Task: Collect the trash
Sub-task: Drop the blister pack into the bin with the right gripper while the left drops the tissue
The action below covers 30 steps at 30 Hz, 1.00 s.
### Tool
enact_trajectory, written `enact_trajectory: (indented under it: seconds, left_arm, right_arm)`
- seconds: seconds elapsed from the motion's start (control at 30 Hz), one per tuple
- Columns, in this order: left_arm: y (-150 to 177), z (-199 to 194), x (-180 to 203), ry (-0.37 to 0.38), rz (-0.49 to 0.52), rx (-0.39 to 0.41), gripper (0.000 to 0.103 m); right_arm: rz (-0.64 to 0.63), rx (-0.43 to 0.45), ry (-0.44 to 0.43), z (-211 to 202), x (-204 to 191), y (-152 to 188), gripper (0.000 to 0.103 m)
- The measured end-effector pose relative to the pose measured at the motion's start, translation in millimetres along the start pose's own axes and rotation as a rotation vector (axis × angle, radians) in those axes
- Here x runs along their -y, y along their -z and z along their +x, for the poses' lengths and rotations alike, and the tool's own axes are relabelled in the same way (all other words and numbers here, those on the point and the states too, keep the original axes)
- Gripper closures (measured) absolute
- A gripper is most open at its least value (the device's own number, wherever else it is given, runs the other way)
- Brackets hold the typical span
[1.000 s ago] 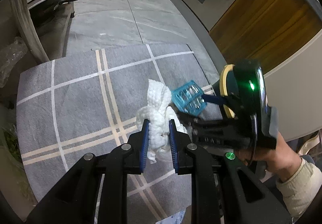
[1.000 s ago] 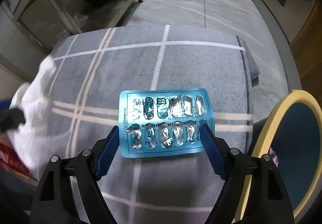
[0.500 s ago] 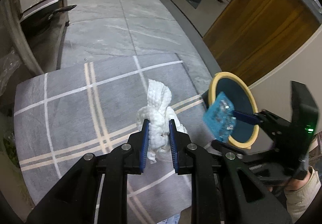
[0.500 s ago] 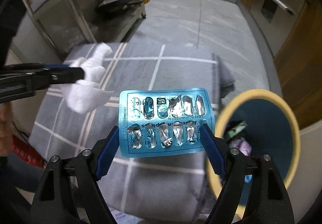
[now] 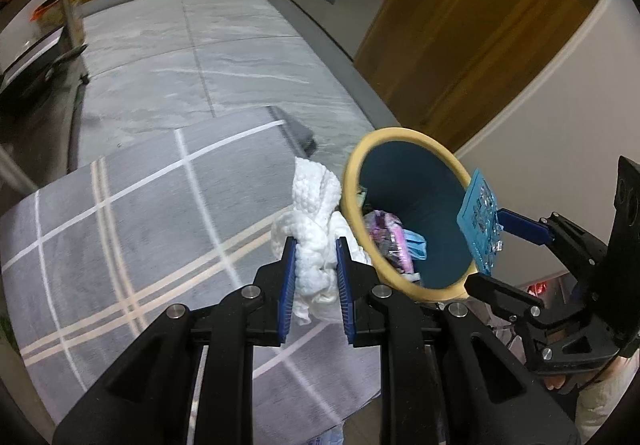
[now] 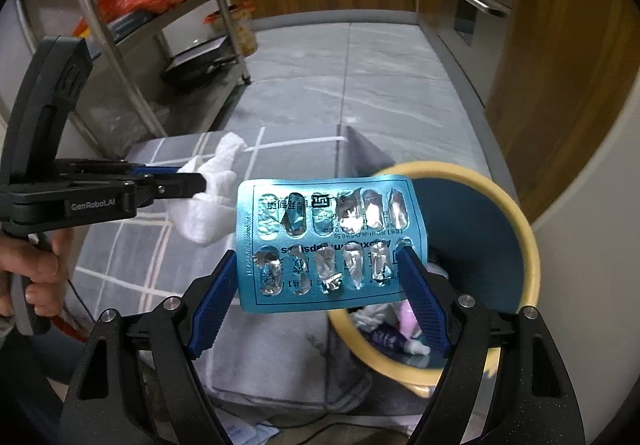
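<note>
Left wrist view: the left gripper (image 5: 316, 269) is clamped on a crumpled white paper towel (image 5: 314, 221), which sticks up past its blue pads above the grey plaid rug (image 5: 132, 229). Just to the gripper's right stands the waste bin (image 5: 404, 135) — cream rim, dark teal inside — with wrappers already lying in it. Further right, over the bin's far rim, the right gripper (image 5: 490, 229) holds a blue blister pack (image 5: 480, 221) edge-on.

Right wrist view: the right gripper (image 6: 320, 273) has its jaws set wide and pressed against the two short ends of the empty blister pack (image 6: 330, 241), holding it flat. Below and to its right is the bin (image 6: 516, 221), open mouth up. To the left, the left gripper (image 6: 188, 185) grips the paper towel (image 6: 208, 201) — a hand (image 6: 36, 269) is on its handle.
</note>
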<state>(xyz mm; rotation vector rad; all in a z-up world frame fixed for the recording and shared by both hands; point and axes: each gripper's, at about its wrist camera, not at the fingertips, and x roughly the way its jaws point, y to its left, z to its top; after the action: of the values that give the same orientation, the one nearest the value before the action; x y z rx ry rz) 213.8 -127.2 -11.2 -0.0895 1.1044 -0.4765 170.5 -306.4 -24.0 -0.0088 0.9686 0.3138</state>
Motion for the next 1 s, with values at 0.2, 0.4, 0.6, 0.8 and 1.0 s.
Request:
enact_trajectory:
  seconds: [0.2,0.4,0.6,0.8,1.0]
  left_arm:
    - [-7,18,28,0.006,0.041,-0.012,0.084]
    - [-15,31,51,0.023,0.063,-0.022,0.084]
    - [-24,42,69,0.051,0.076,-0.02,0.084]
    - [-31,52,86,0.065,0.084,-0.027,0.084]
    - [-36,57,90,0.073,0.084,-0.026,0.084]
  right_arm:
    - [0.041,0.01,0.005,-7,26,14,0.023]
    - [0.077,-0.005,0.017,0,47,25,0.023]
    - [0.12,-0.033,0.039,13,69,30,0.023]
    - [0.134,-0.081,0.061,32,78,33,0.022]
    - [0.156,-0.133,0.094,52,84,34,0.019]
